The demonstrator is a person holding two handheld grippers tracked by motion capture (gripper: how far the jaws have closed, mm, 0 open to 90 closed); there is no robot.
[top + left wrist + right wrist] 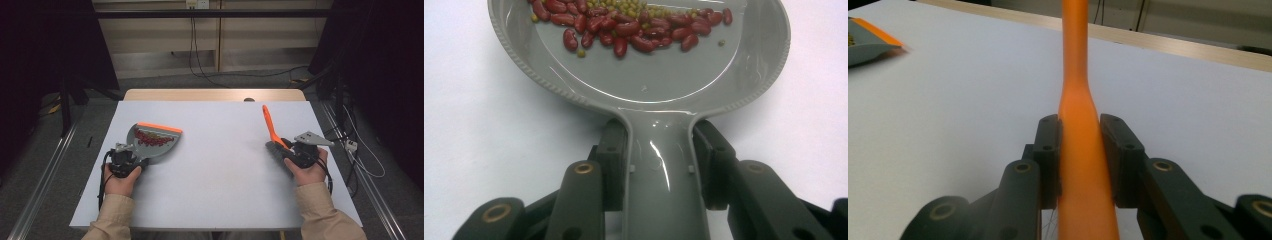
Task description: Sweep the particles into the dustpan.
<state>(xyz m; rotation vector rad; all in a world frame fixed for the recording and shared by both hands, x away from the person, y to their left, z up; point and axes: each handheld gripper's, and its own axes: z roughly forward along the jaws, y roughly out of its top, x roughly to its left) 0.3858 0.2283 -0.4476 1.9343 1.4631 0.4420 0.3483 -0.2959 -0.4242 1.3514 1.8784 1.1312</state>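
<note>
In the high view we see the left gripper (131, 159) at the lower left of the white table (220, 165), its jaws pinched on the handle of a grey dustpan (152, 141). The pan lies flat on the table, up and right of the hand, with its orange lip (160, 127) on the far edge. In the left gripper view the two black pads (614, 160) press on either side of the dustpan handle (663, 180), and the pan's bowl fills the top of the frame. A heap of red kidney beans (634, 30) mixed with small green beans (624, 7) lies across its upper part.

At the lower right of the high view, the right gripper (292, 150) clamps a brush (276, 145): the orange brush handle (269, 122) slants up and left toward the table's far edge, and the dark bristle head (275, 150) sits just left of the hand. In the right gripper view the pads (1048, 150) squeeze the orange handle (1080, 150) at its widening lower part, and it rises straight up the middle of the frame. The dustpan's orange lip (878, 31) shows at the upper left there.

Between pan and brush lies a wide stretch of bare tabletop. Beyond the table we see a wooden strip (215, 94), cables (200, 70) on the floor and a metal rail (45, 165) at the left.
</note>
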